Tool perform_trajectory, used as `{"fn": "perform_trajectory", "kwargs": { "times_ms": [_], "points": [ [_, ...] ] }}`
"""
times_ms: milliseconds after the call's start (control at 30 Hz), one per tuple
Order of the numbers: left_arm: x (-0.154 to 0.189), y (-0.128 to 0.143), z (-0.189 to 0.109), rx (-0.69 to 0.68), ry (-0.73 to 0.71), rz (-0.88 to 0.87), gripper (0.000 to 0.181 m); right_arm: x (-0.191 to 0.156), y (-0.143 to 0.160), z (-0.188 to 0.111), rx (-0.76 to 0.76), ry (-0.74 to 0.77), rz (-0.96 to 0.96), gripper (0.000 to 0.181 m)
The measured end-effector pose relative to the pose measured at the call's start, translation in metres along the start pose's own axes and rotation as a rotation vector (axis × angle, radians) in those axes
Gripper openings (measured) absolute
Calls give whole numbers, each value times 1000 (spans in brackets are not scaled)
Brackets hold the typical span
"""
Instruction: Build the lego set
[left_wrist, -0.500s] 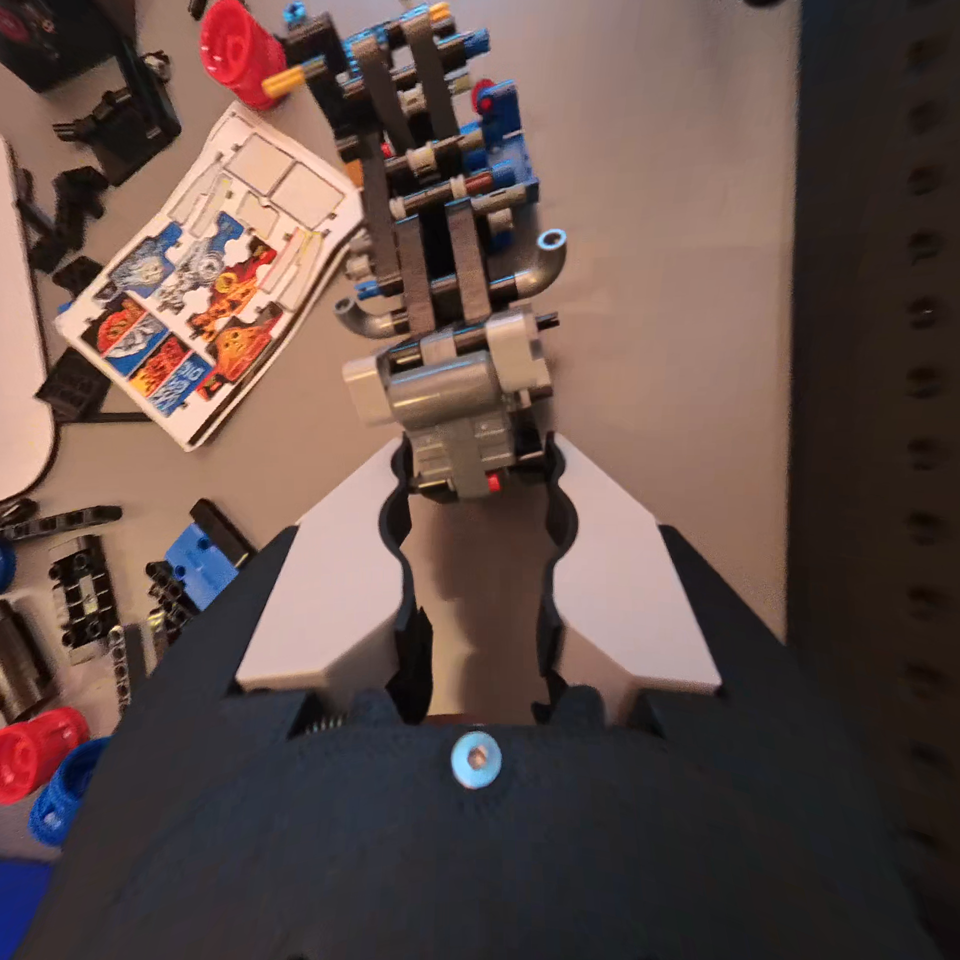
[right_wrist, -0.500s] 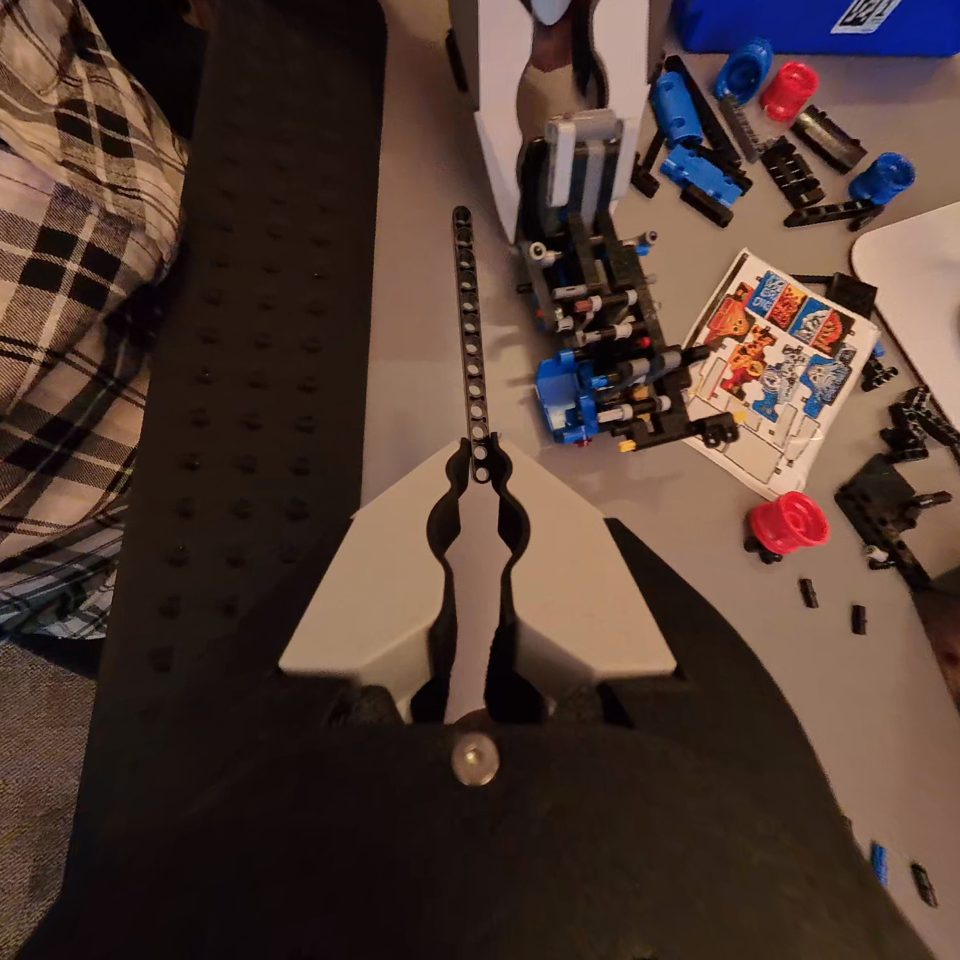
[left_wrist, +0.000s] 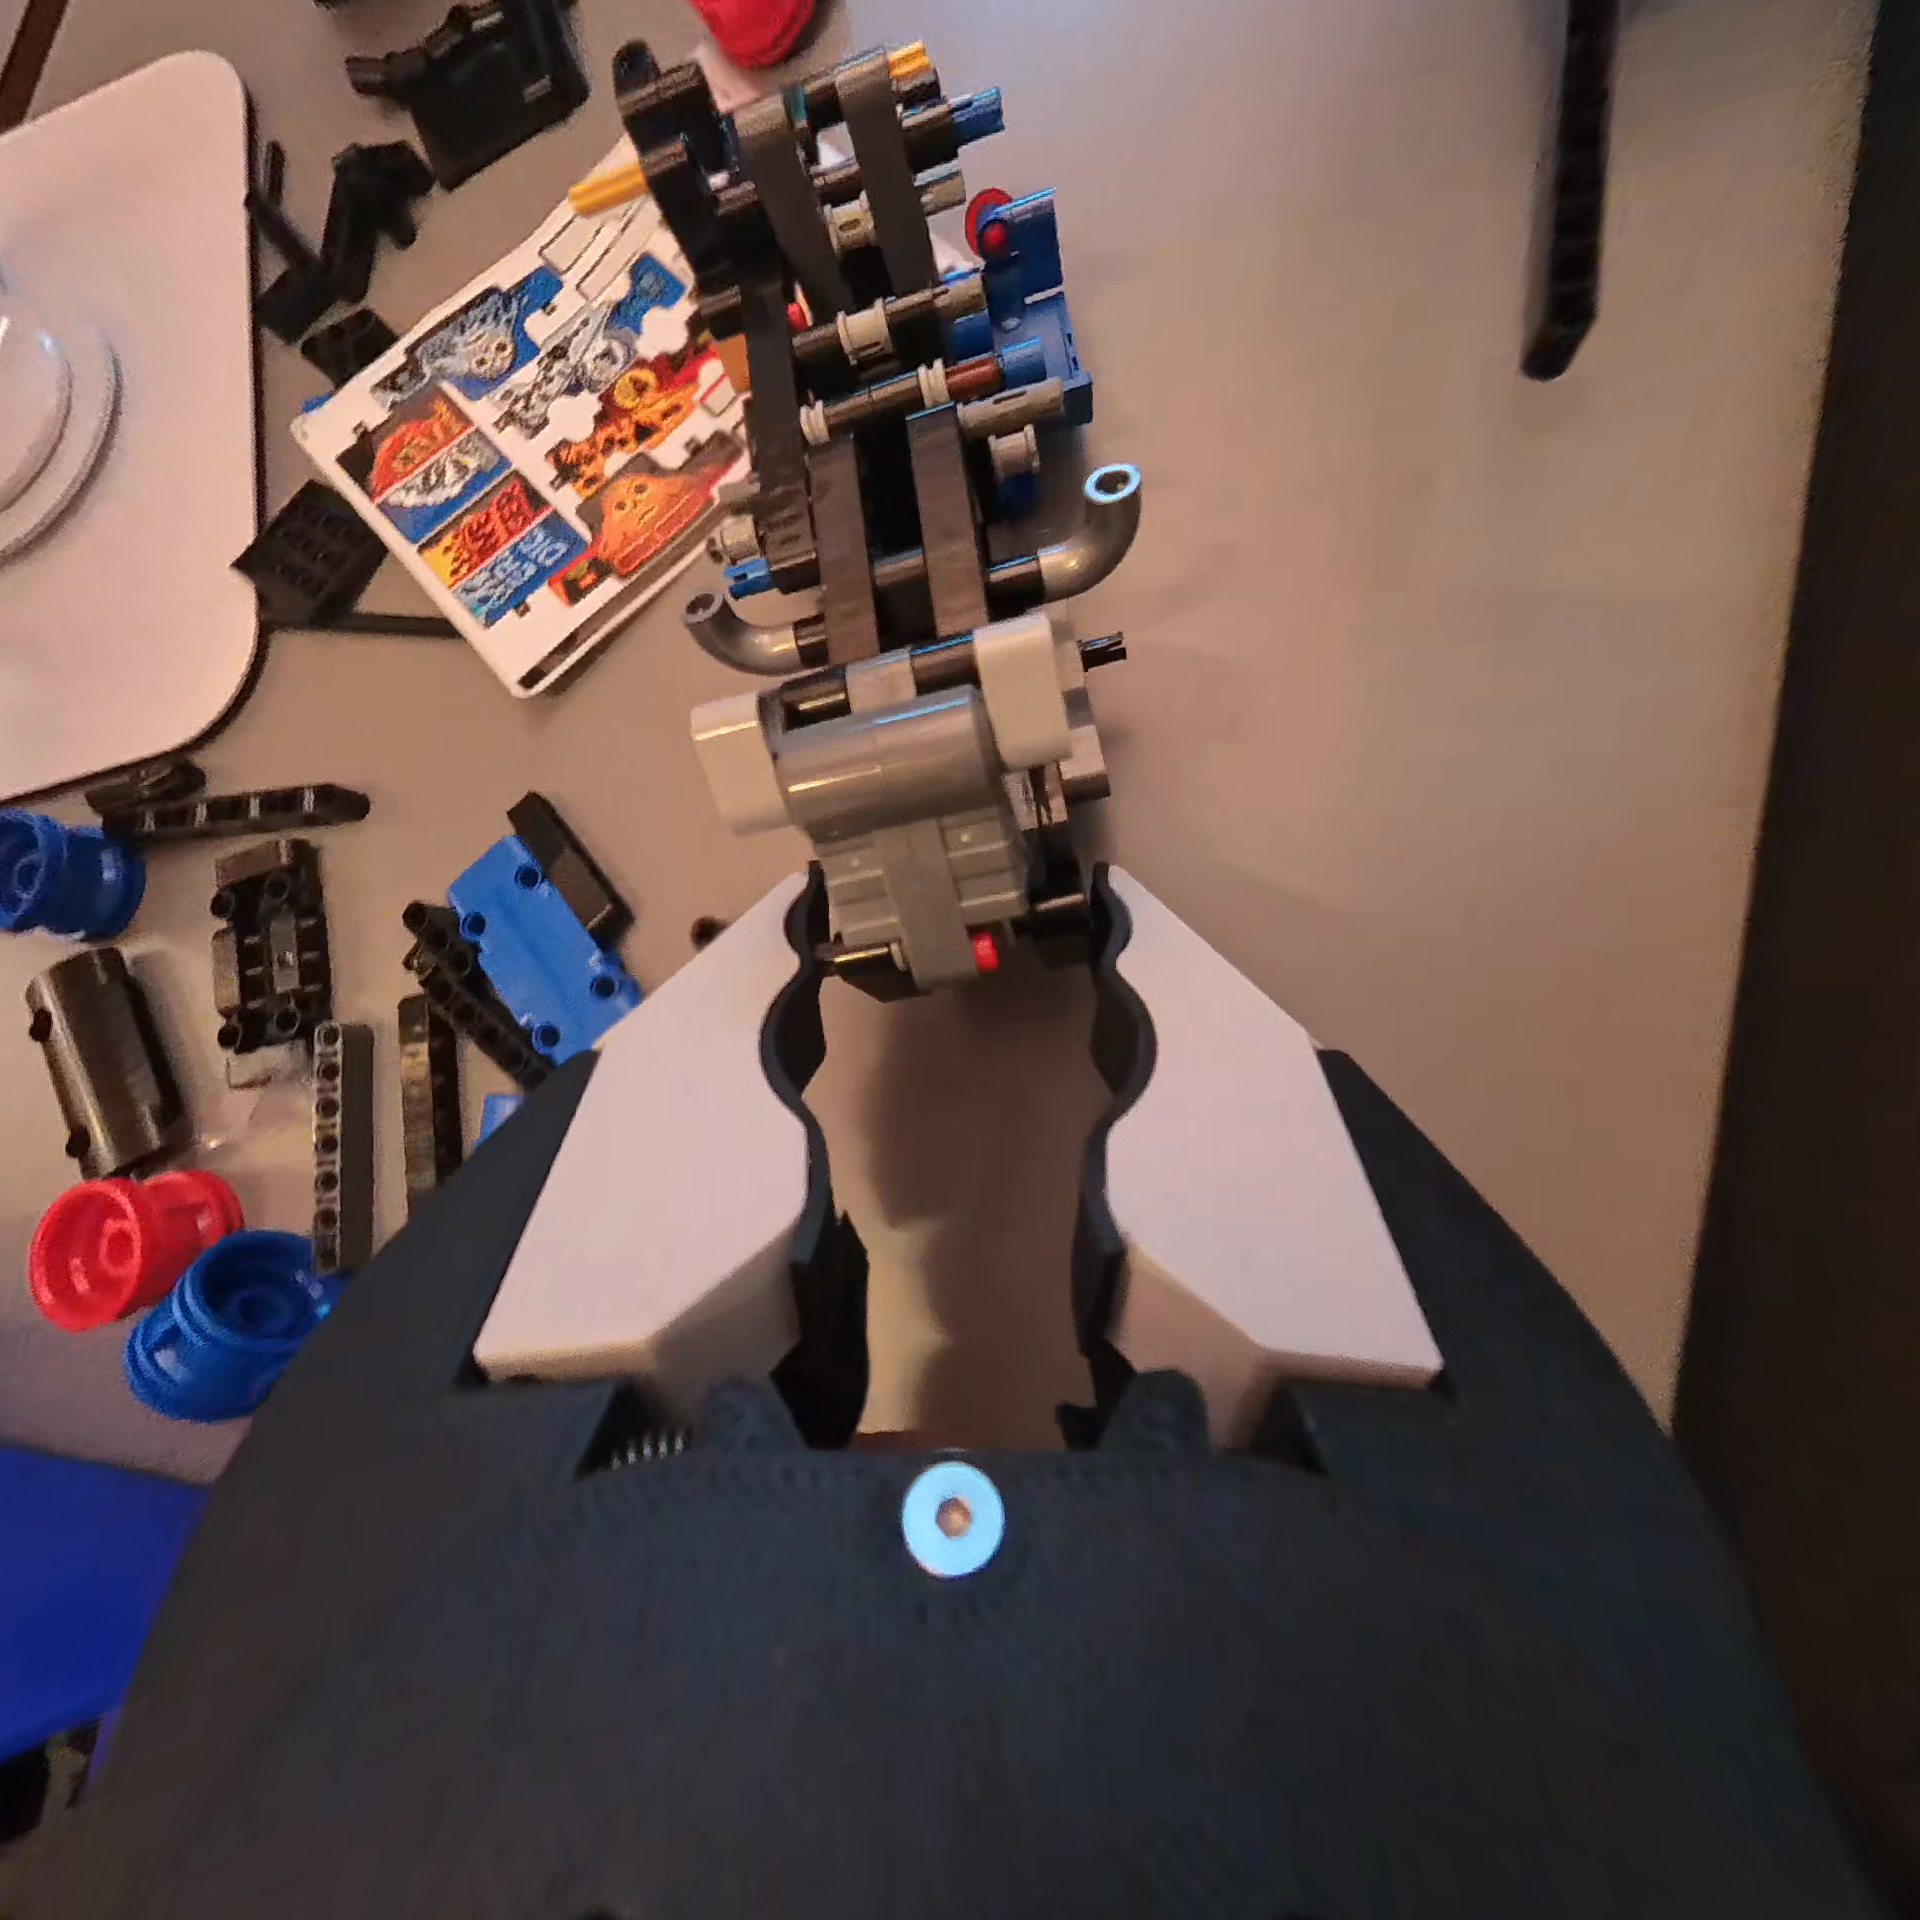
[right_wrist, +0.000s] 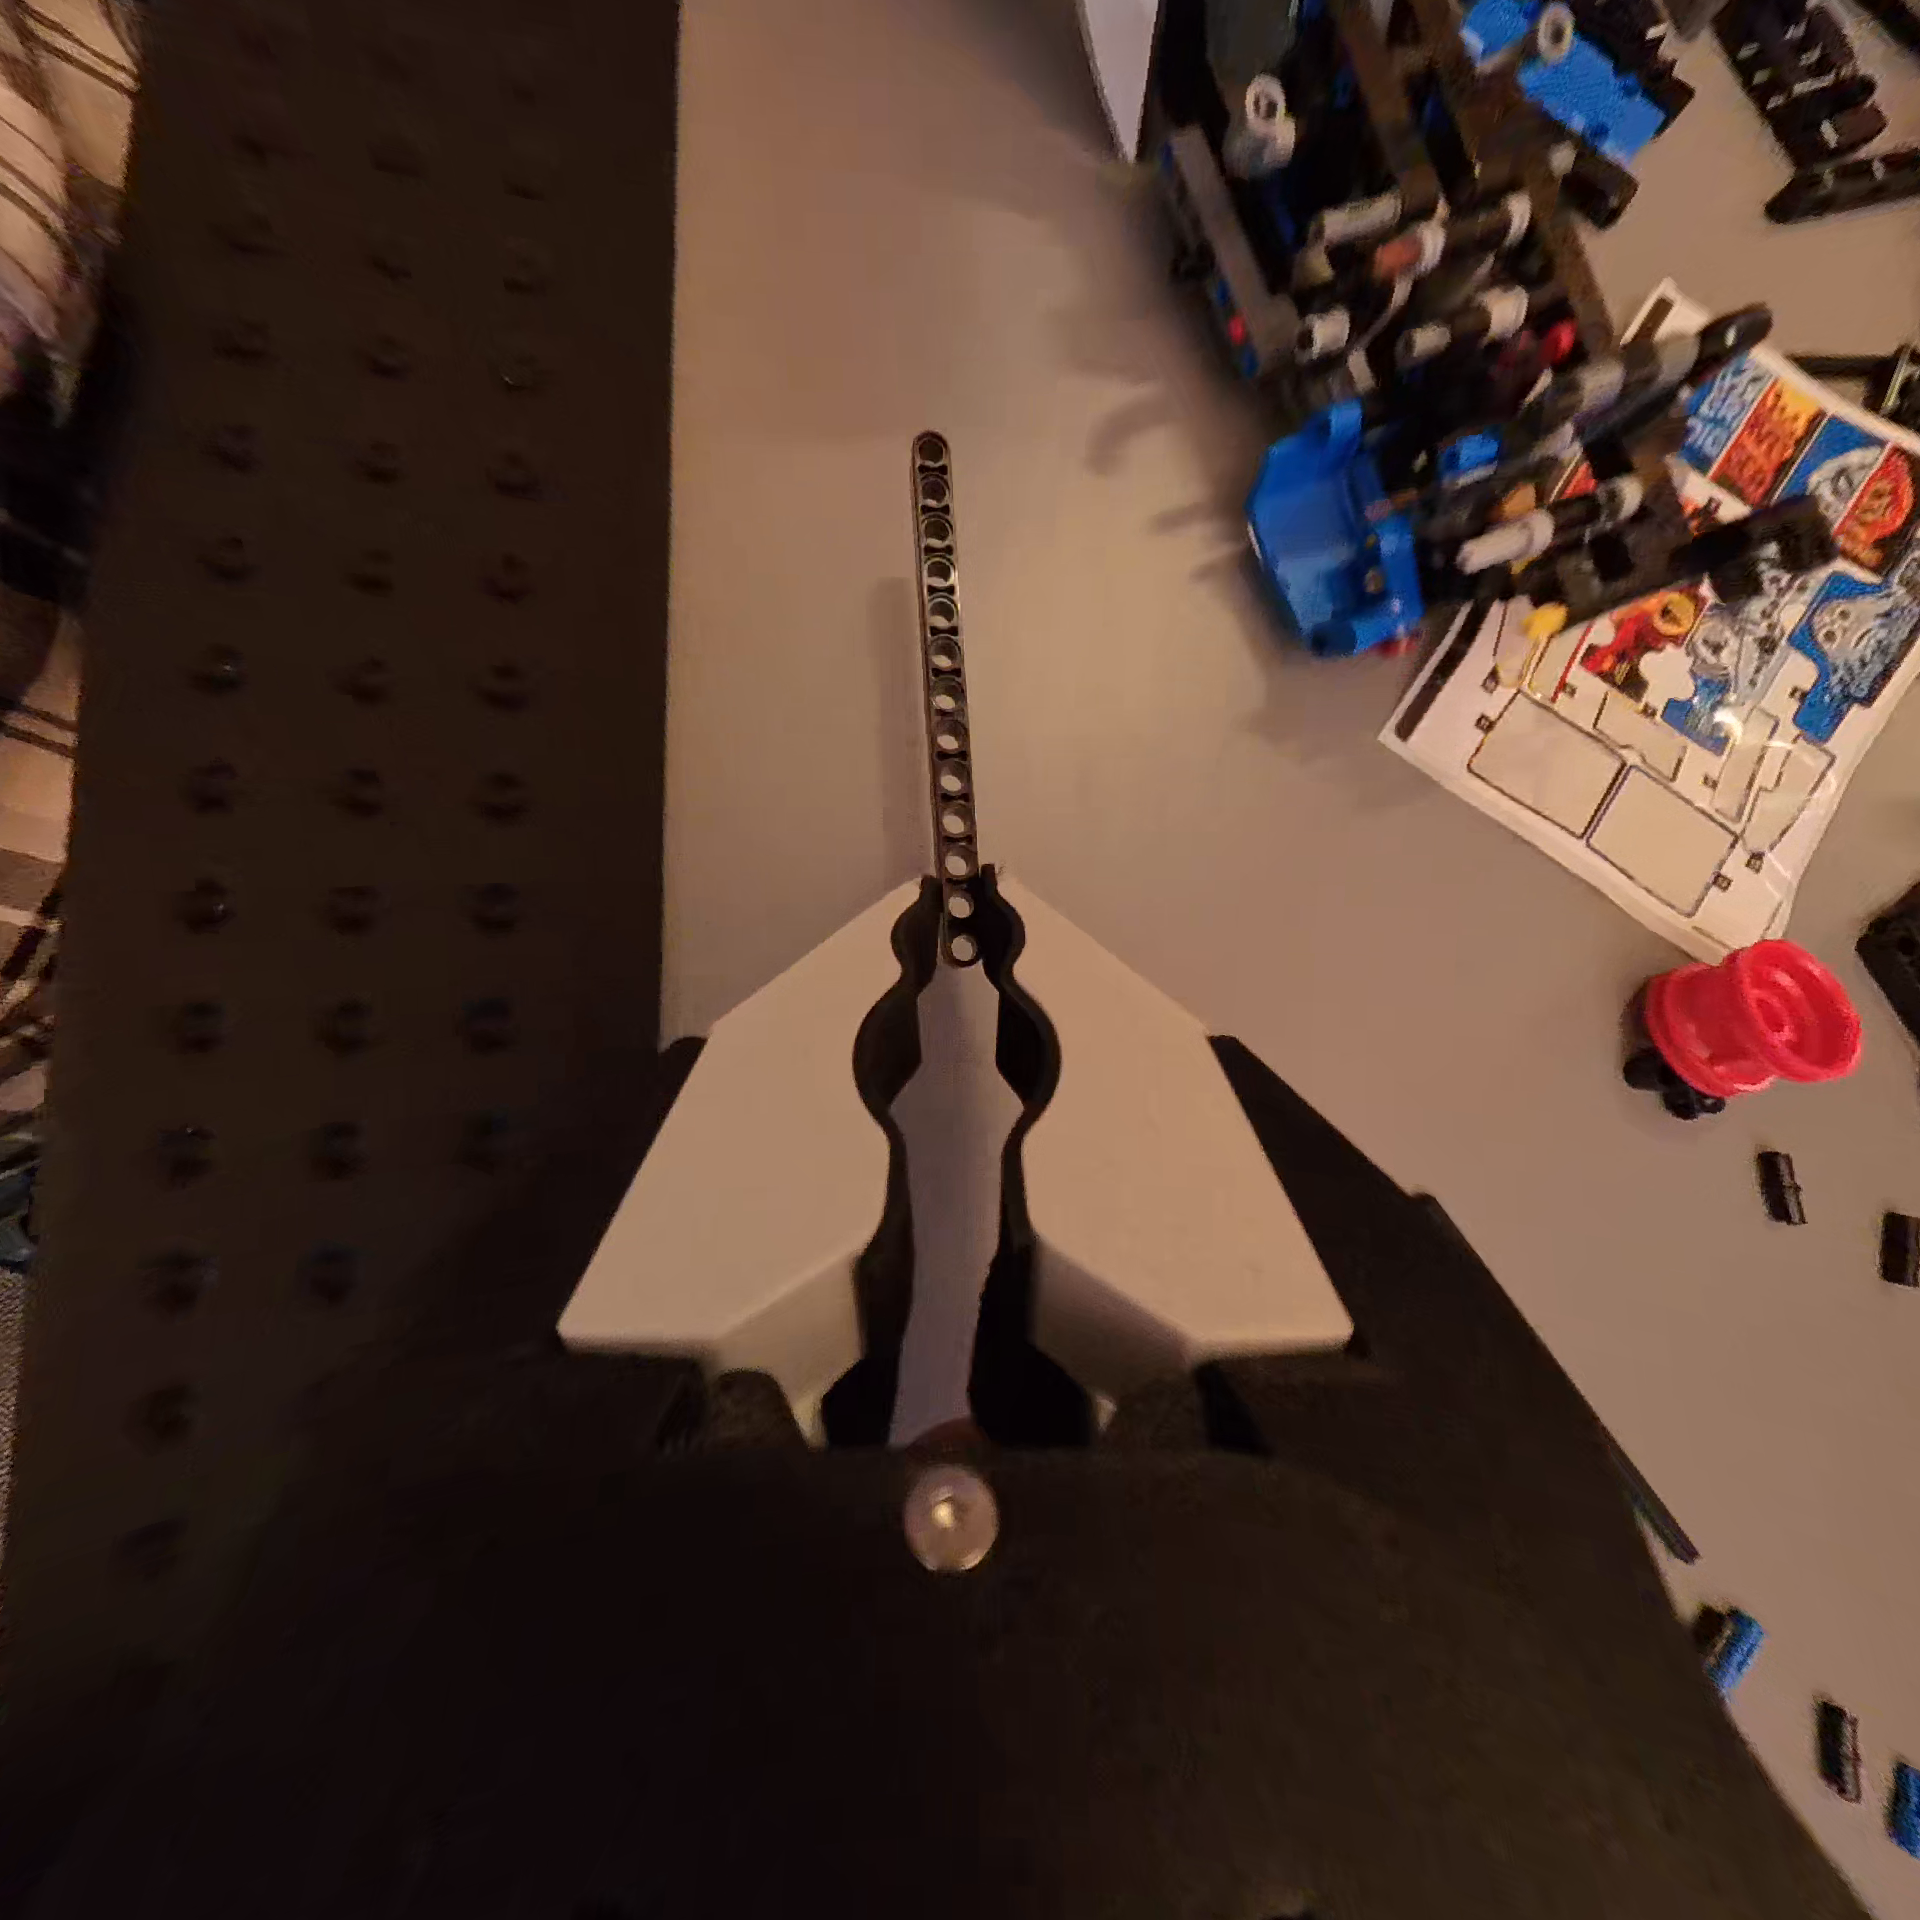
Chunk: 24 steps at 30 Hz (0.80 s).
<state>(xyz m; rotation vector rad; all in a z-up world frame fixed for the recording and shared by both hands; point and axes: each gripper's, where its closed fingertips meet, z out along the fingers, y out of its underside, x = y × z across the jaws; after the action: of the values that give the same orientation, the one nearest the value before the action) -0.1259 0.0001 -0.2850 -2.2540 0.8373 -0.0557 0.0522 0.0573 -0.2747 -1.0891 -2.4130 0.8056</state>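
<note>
A black-and-blue lego assembly (left_wrist: 894, 499) is held above the table, a long black holed beam (right_wrist: 948, 696) held apart.

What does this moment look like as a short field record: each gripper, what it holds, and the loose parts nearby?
left gripper: shut on partly built model, gripping its grey end
right gripper: shut on long black beam, pinched at one end
sticker sheet: flat on table, beside the model
loose parts: red wheel hub, blue wheel hub, left of the left gripper

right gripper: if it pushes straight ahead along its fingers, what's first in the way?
Probably nothing: right gripper carries the long black beam, and beyond its tip only bare grey table shows. Depth unclear.
</note>
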Motion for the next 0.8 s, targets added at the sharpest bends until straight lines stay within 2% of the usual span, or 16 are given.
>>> {"fn": "perform_trajectory", "kwargs": {
  "times_ms": [67,133,300,533,800],
  "points": [
    [-5,6,-3,-12,-7,-19,50,2,4,5,-19,-1,6,5],
    [-10,16,-4,-46,-21,-21,62,4,6,9,-41,7,2,5],
    [-12,6,-19,27,-20,-25,78,10,12,19,-105,13,-25,6],
    [-15,-17,-37,107,-53,24,78,8,8,22,-94,-22,-15,13],
    [-13,-61,-45,210,-87,147,74,12,-4,19,-17,-26,10,19]
  ]
}}
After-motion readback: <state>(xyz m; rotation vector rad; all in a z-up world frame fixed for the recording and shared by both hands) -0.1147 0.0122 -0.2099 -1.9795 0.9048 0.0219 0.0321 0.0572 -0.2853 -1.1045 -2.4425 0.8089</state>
